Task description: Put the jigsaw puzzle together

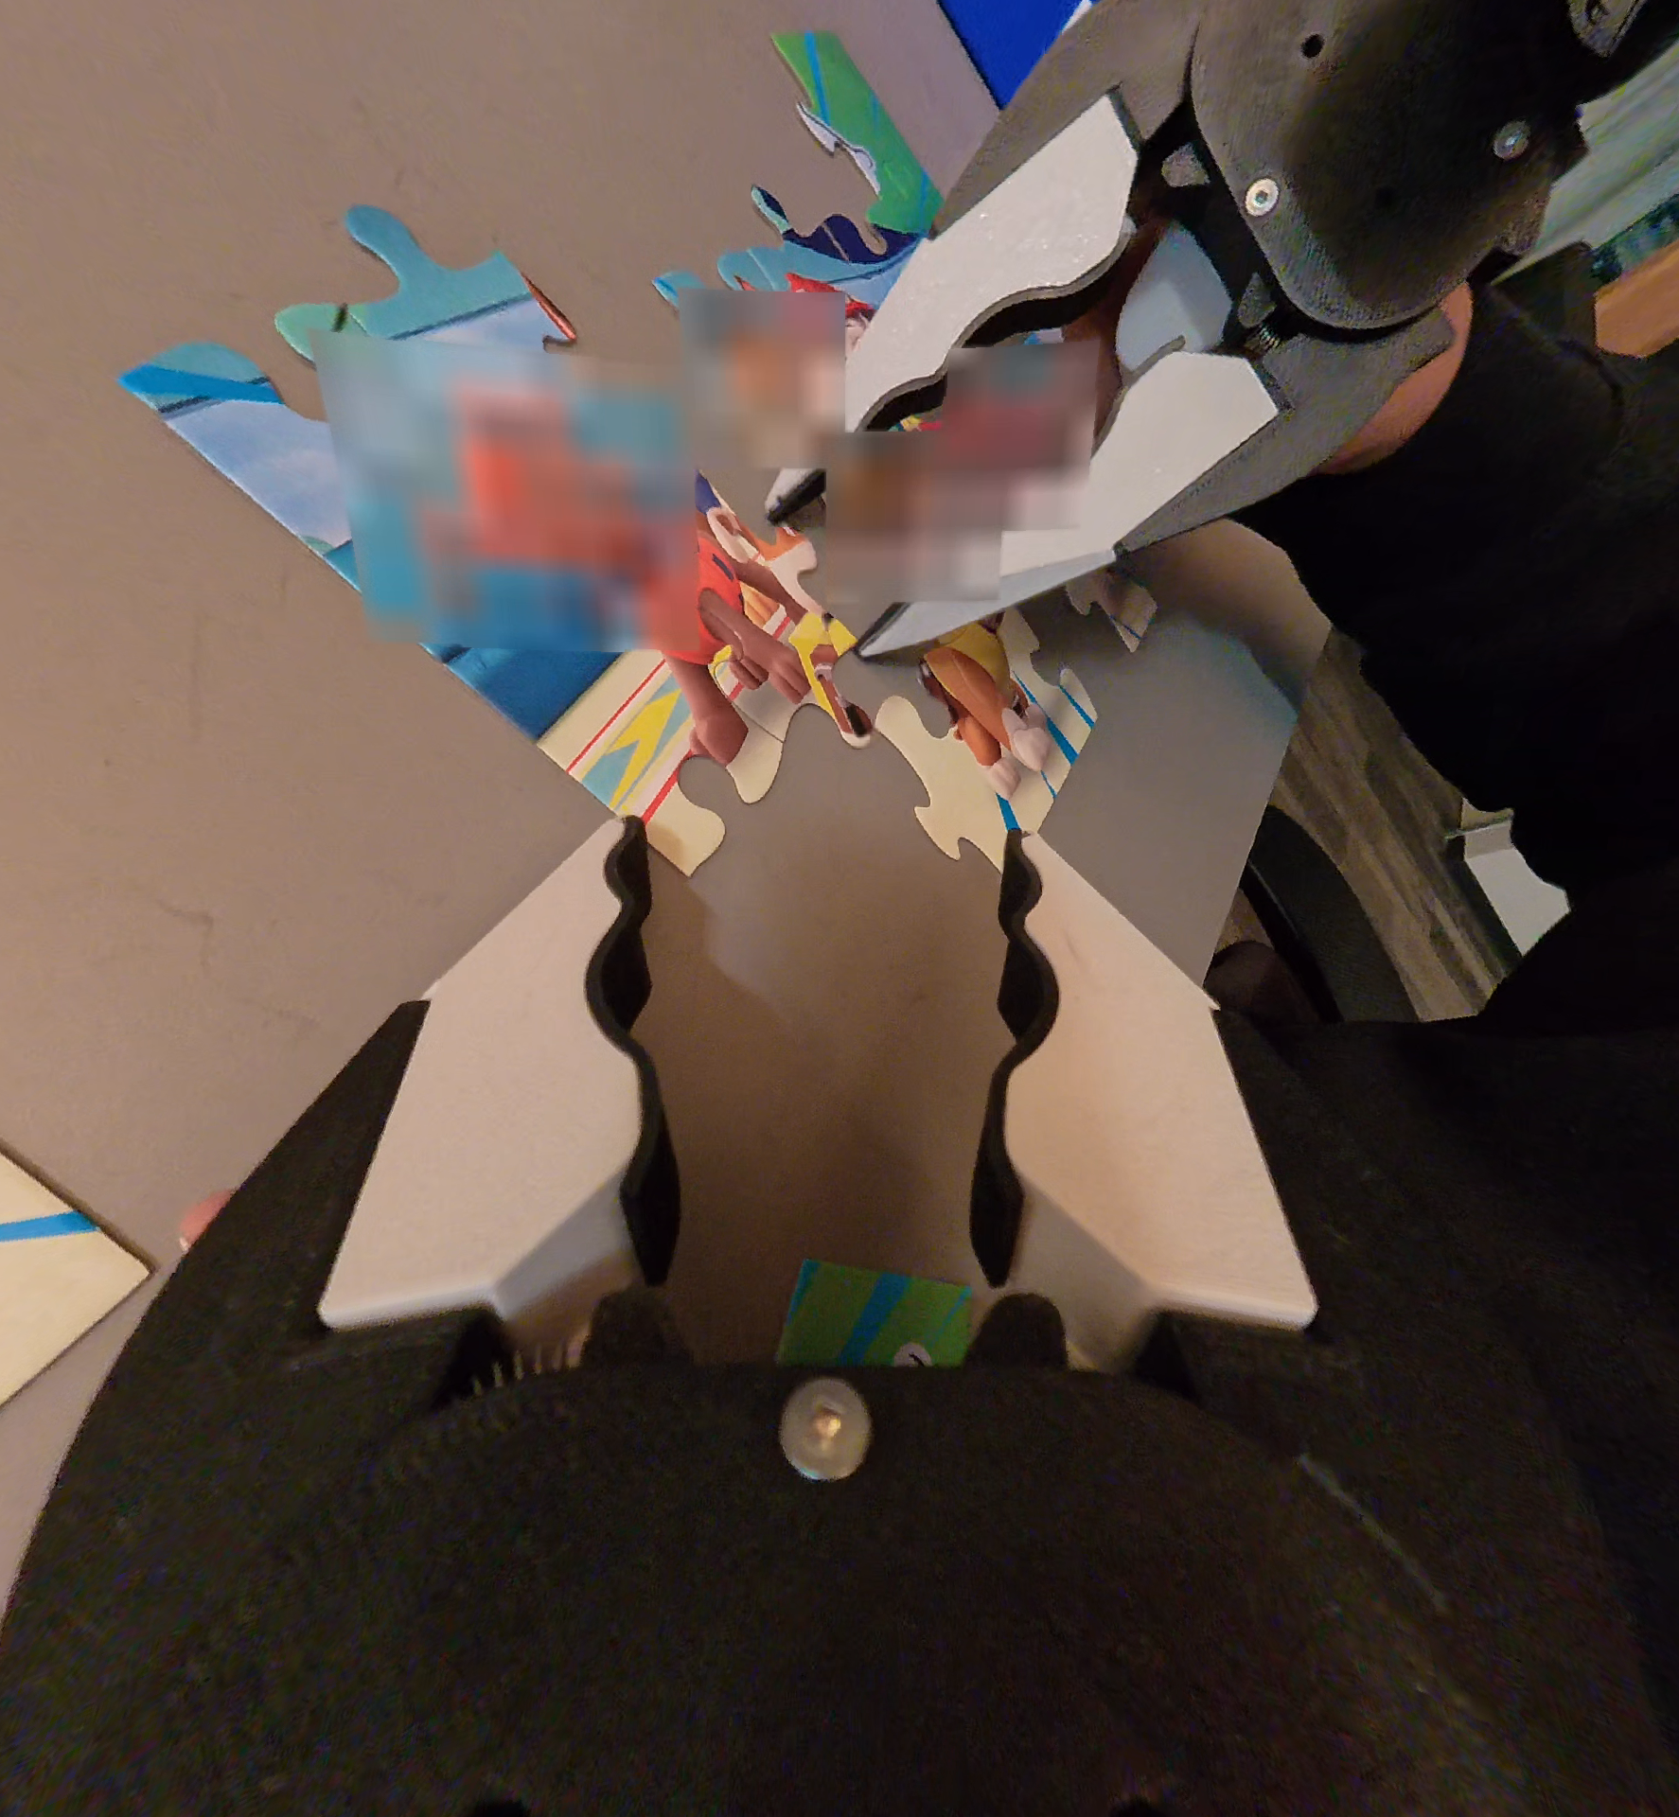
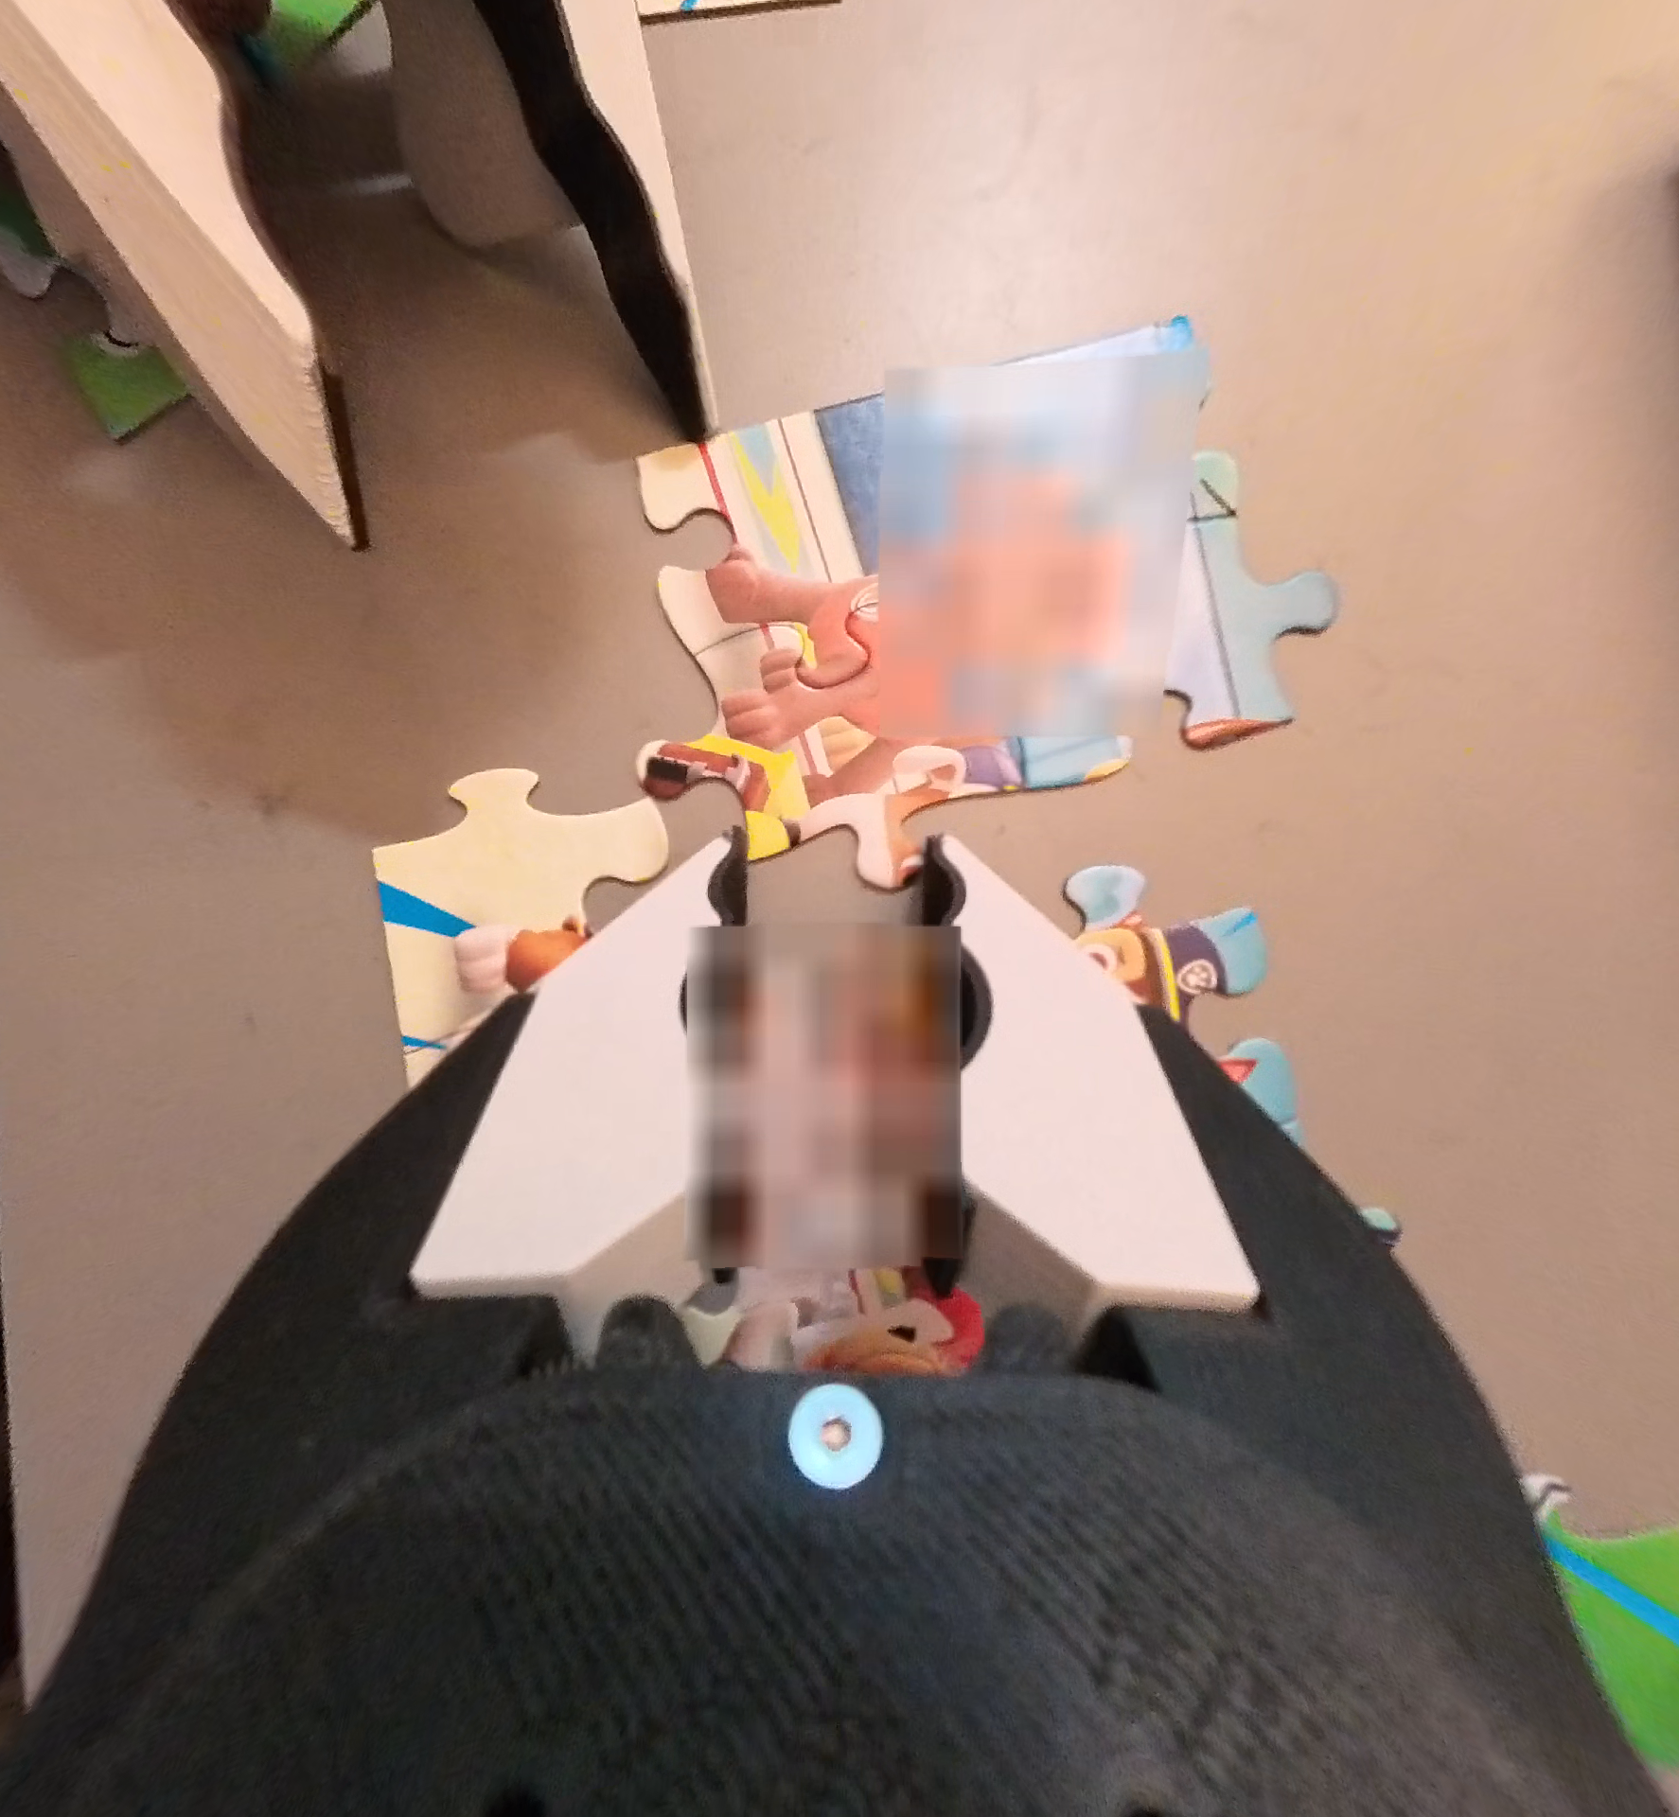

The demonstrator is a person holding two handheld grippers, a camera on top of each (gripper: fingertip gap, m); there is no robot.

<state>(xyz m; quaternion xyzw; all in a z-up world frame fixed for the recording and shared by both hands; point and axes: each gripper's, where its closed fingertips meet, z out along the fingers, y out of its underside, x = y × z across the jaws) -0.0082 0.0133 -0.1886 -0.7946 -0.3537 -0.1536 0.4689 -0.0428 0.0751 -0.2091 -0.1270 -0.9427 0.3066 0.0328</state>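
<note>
A: Puzzle (image 2: pixel 914 688): part-joined, flat on grey table (image 1: pixel 177 787). Loose piece (image 2: pixel 511 885) lies just beside it.

B: Left gripper (image 1: pixel 821 836): spread, nothing held, near puzzle's edge. Right gripper (image 2: pixel 831 865): parted above the puzzle, nothing seen gripped.

A: Risk: joined pieces could be nudged apart by fingertips. Table edge is near; open room is seen leftward.

Joined cluster of colourful cartoon jigsaw pieces (image 2: pixel 816 629) lying flat on grey table (image 2: pixel 1406 246). Loose cream piece with blue stripes (image 2: pixel 491 885) just beside it, flat. Green pieces (image 2: pixel 1642 1652) well apart, near the edges.
</note>
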